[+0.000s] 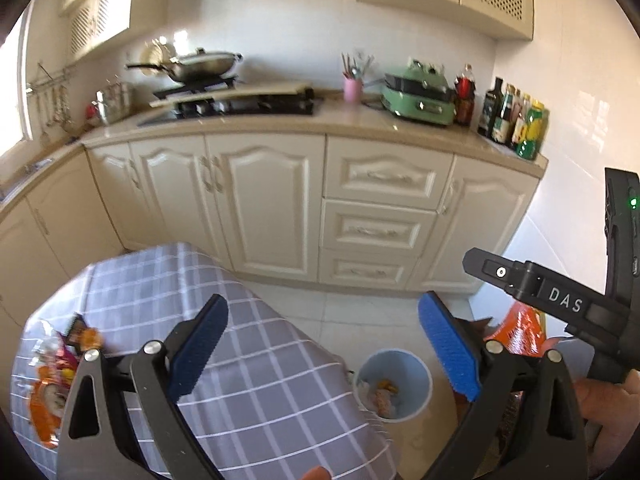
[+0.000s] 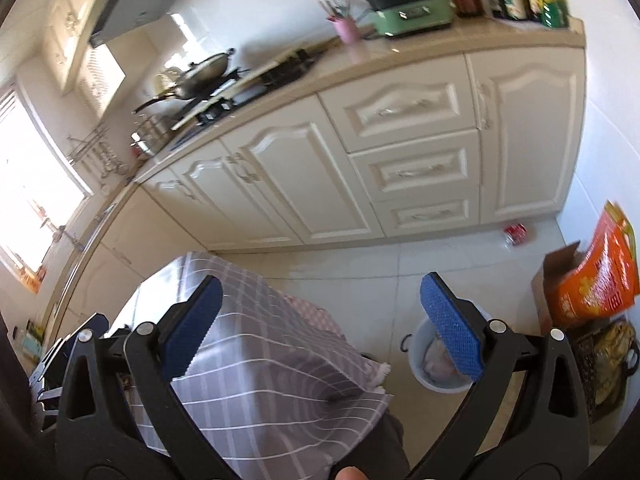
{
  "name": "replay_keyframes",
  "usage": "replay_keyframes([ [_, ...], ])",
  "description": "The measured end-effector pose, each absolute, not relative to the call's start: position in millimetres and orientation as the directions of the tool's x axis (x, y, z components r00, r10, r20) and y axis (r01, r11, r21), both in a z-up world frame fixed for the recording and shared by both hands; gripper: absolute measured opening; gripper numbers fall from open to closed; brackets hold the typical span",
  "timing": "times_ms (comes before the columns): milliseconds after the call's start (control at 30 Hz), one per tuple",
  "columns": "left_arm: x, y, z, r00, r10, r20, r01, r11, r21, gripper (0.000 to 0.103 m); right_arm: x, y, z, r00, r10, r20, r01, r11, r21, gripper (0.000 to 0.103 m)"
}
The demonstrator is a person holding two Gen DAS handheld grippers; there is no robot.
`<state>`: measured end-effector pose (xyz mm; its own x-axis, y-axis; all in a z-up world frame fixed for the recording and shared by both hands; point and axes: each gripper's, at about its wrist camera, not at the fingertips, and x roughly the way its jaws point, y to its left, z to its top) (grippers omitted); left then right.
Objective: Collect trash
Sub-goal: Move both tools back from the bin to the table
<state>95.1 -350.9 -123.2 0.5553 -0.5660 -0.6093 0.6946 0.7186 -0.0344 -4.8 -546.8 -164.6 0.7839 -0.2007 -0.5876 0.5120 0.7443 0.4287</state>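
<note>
— Below the cream cabinets (image 1: 264, 200)?
— Checked tablecloth (image 1: 248, 360), covering a table. Blue bin (image 1: 394, 384) on the floor beside it, with scraps inside.
— On the cloth?
— Wrappers (image 1: 60, 364), heaped at its left edge.
— Grippers?
— Left gripper (image 1: 320, 344) and right gripper (image 2: 320, 332): both spread wide, holding nothing.

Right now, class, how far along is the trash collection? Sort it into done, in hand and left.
Done: some scraps already lie in the bin on the floor. In hand: nothing; the left tool and right tool are both open and empty. Left: wrappers on the checked tablecloth.
</note>
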Motion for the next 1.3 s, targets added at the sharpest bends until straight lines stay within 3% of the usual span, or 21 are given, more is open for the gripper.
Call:
replay_keyframes([
  [367,92,-262,-74,0.683,-0.535,-0.498,0.598,0.801,-0.039,0.095,22,-460,-111,0.851,-0.148,-0.503,0.352,0.873,0.339,0.097],
  [733,94,-155,-63,0.782,-0.431,-0.450,0.444,0.892,-0.084,0.095,55,-369,-91,0.879,-0.005,-0.478,0.160,0.946,0.284,0.097],
  [1067,101,-76,-84,0.821,-0.327,-0.468,0.313,0.943,-0.109,0.095,73,-314,-97,0.866,0.055,-0.498,0.071,0.970,0.231,0.097],
  [1300,121,-47,-118,0.799,-0.276,-0.535,0.249,0.961,-0.123,0.095,89,-296,-117,0.833,0.078,-0.548,0.049,0.976,0.213,0.097],
])
